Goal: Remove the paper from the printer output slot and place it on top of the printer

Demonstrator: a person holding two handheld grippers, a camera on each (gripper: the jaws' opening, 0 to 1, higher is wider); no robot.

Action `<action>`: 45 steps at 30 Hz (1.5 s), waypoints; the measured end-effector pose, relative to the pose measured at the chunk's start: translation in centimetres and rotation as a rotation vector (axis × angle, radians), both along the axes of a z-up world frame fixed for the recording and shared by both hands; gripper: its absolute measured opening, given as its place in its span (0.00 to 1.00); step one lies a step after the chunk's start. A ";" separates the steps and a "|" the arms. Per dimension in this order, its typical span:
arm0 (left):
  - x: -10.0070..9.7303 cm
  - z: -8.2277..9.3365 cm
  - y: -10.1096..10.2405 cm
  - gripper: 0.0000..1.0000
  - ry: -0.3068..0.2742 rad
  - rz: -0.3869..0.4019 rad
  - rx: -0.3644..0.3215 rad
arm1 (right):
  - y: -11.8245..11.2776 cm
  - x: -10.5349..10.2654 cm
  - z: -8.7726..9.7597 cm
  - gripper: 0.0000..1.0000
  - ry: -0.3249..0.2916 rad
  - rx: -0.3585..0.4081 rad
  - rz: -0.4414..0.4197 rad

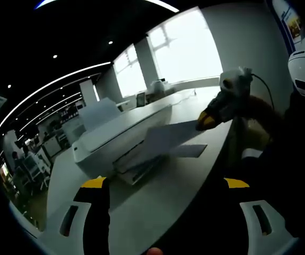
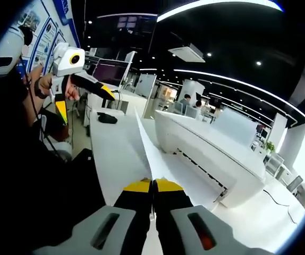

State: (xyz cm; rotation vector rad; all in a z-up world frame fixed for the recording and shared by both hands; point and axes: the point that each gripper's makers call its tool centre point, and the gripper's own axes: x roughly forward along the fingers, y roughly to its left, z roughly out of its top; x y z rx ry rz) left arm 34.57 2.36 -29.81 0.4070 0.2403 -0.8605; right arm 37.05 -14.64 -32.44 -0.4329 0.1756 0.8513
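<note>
In the right gripper view we've got the right gripper (image 2: 153,185) clamped tight on the near edge of the paper (image 2: 151,150) — yellow tips pressed together, the sheet sticking out edge-on toward the far end of the table (image 2: 112,151), just left of the white printer (image 2: 205,149). From the left gripper view, the same sheet (image 1: 168,137) hangs in the air in front of the printer (image 1: 115,141), held by that gripper (image 1: 205,121) coming in from the right. Our left gripper (image 1: 166,183) hangs back with its jaws spread wide, holding nothing — we see it again raised at far left (image 2: 83,95) in a person's hand (image 2: 49,85).
</note>
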 end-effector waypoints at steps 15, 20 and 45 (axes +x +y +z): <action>-0.1 -0.1 -0.2 0.89 0.000 -0.002 0.001 | 0.1 -0.4 0.9 0.00 -0.018 0.026 0.010; -0.1 -0.1 -0.2 0.88 0.000 -0.003 0.000 | 0.1 -0.5 1.1 0.00 -0.022 0.032 0.011; -0.1 -0.1 -0.1 0.88 0.000 -0.001 0.002 | 0.0 -0.7 3.6 0.00 -0.037 0.096 0.011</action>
